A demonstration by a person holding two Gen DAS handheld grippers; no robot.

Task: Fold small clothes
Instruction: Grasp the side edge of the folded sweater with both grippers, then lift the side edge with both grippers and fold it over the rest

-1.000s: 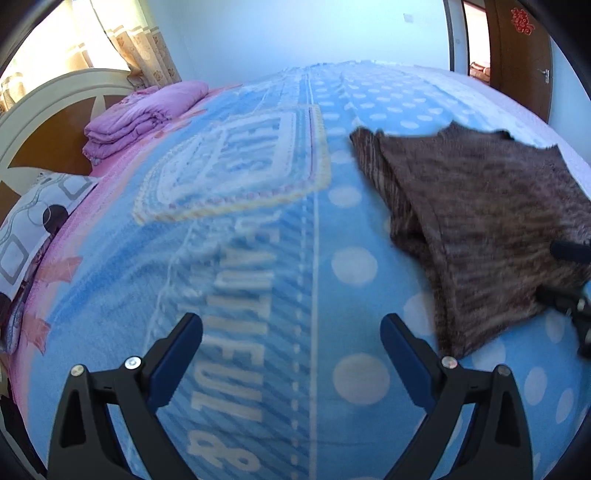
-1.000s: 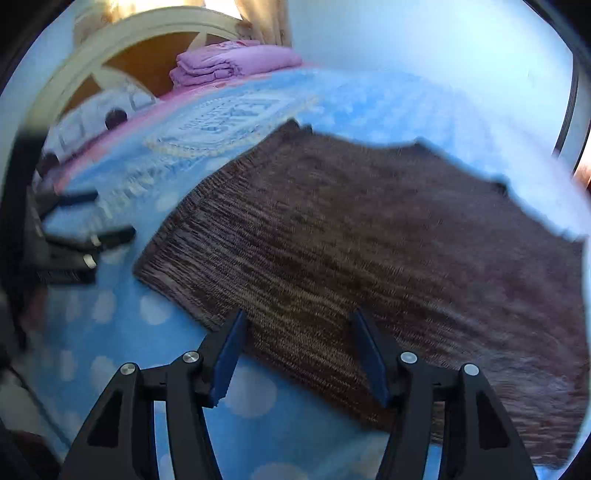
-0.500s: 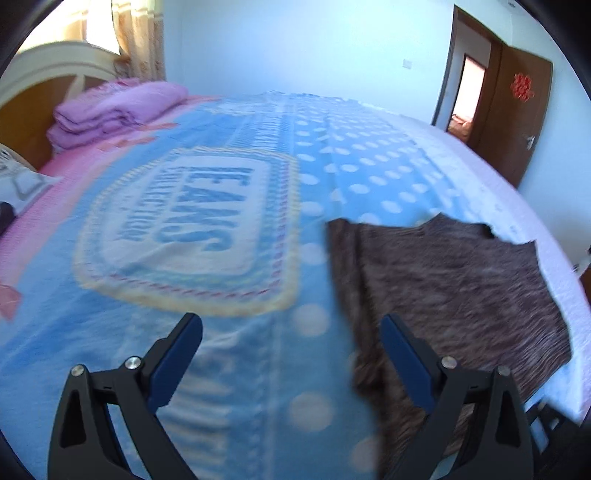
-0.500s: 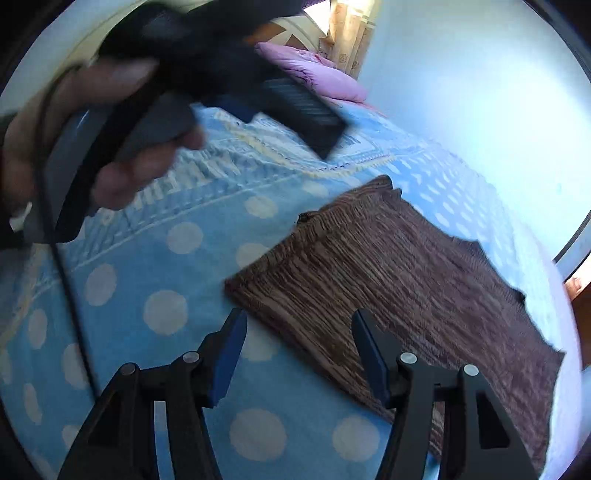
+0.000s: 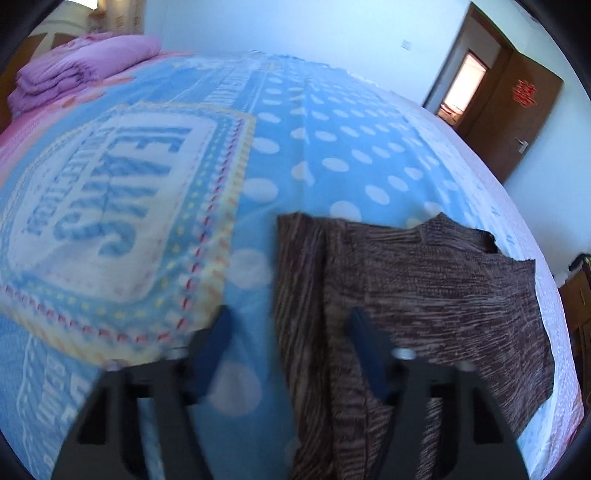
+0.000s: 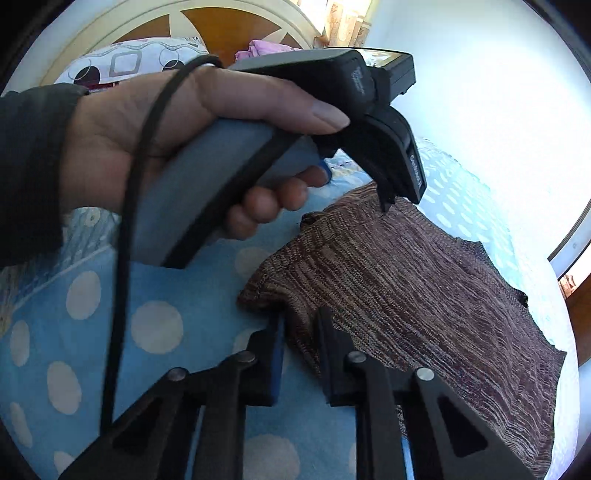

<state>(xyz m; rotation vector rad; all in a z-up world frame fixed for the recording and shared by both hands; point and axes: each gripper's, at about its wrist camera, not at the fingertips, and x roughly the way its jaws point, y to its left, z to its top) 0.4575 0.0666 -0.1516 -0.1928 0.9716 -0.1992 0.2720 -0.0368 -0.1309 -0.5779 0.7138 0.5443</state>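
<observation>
Right claw: narrow, fingers pinched on the near edge of the brown knit, cloth bunched up between the blue pads. Rest of knit spread flat ahead and to the right of the claw, on the bed, blue cover with white dots. Just ahead and left, above the knit's far corner: left hand wrapped round a grey handle, dark sleeve at the wrist, black cable looping down past the claw. Black tip of that tool touching or nearly touching the knit; cannot tell which. Beyond the hand: patterned pillow and round headboard.

Left claw: blurred, fingers part-way apart, not wide. Left edge of the knit running between the fingers, a folded strip there; right finger over the cloth, left finger over bare cover. Grip on cloth not clear from the blur. Knit stretching off ahead-right of the claw, ragged far edge, lying flat. Ahead-left: large printed badge with lettering on the bed cover. Far ahead-left: folded purple blanket at the bed head. Far ahead-right: brown door standing open, red ornament on it, lit doorway beside.
</observation>
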